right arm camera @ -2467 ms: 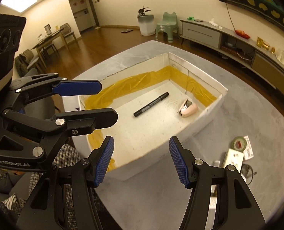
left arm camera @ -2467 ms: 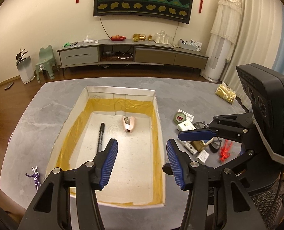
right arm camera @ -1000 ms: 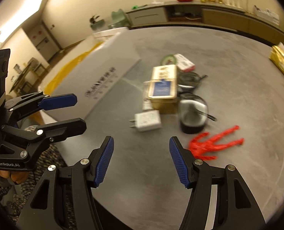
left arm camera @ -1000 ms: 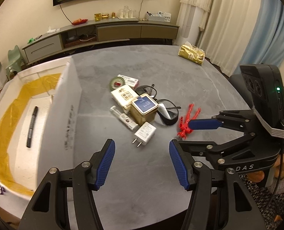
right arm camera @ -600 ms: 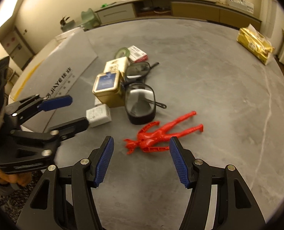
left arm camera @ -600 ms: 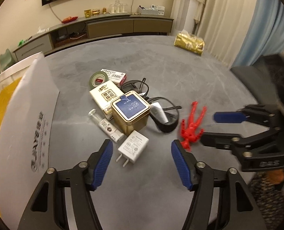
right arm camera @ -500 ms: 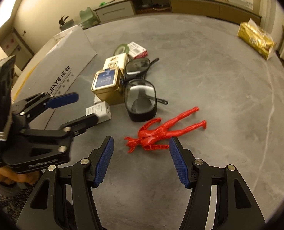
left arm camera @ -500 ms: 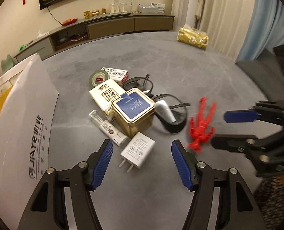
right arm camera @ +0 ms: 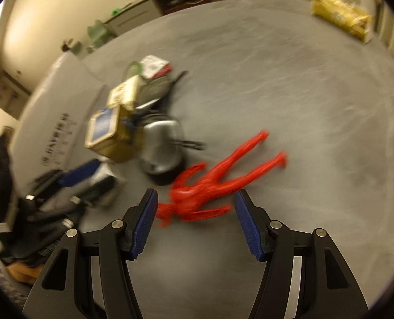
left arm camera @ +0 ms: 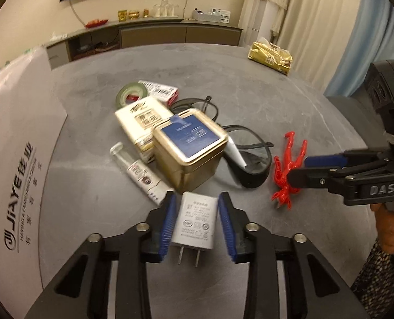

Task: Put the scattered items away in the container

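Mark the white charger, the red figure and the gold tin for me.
white charger (left arm camera: 195,222), left wrist view, on its printed flat face between the blue pads.
red figure (right arm camera: 210,183), right wrist view, on its torso.
gold tin (left arm camera: 190,135), left wrist view, on its blue lid label.

L gripper (left arm camera: 196,222) jaws flank white charger (left arm camera: 196,219) (prongs toward cam), gold tin (left arm camera: 190,147) just behind.
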`<state>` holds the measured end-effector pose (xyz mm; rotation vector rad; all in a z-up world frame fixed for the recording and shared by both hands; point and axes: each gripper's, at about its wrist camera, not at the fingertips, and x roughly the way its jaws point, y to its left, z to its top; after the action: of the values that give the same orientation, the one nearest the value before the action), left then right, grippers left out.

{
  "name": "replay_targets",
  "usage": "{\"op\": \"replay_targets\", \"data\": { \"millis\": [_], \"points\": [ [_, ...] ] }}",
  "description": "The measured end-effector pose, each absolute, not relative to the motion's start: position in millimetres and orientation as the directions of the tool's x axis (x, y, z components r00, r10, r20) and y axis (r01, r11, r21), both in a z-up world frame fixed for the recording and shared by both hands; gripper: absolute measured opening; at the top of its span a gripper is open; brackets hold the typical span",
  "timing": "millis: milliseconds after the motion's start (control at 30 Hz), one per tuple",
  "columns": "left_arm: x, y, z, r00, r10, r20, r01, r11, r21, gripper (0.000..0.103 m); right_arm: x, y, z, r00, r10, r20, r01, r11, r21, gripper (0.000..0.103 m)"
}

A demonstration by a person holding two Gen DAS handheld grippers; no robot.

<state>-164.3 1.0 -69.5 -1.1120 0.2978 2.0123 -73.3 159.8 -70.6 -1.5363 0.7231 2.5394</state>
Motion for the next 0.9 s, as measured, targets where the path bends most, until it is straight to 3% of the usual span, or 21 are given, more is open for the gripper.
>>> {"op": "replay_targets", "data": {
  "millis": [100, 133, 167, 267, 900],
  "points": [
    [-165.7, -2.6, -74.7, -0.276, 0.541, -0.795, -0.736, -0.651, -0.187, 0.057, -88.5, 145.8, -68.8, -0.489, -0.085, -0.868, -0.292, -0.922, 0.255, 0.065],
    [-164.4, -2.6, -74.8, -0.270, 0.542, -0.795, -0.745, -0.641, -0.184, 0.041, -91.5, 143.0, -68.7, -0.489, -0.065, -0.870, -0.289, -0.929, 0.232, 0.065],
    [-163.2, -1.5, -75.0, -0.262, 0.543, -0.798, -0.754, -0.631, -0.181, 0.032, -94.2, 139.8, -68.6, -0.492, -0.042, -0.870, -0.286, -0.936, 0.207, 0.065],
    [-162.5, -1.6, -75.2, -0.250, 0.553, -0.795, -0.761, -0.620, -0.192, 0.032, -97.3, 133.5, -68.8, -0.494, 0.012, -0.870, -0.274, -0.951, 0.142, 0.055],
    [-158.7, -17.1, -49.3, -0.288, 0.591, -0.754, -0.751, -0.628, -0.206, 0.032, -87.3, 135.5, -48.5, -0.566, -0.086, -0.820, -0.265, -0.923, 0.280, 0.054]
  ]
}}
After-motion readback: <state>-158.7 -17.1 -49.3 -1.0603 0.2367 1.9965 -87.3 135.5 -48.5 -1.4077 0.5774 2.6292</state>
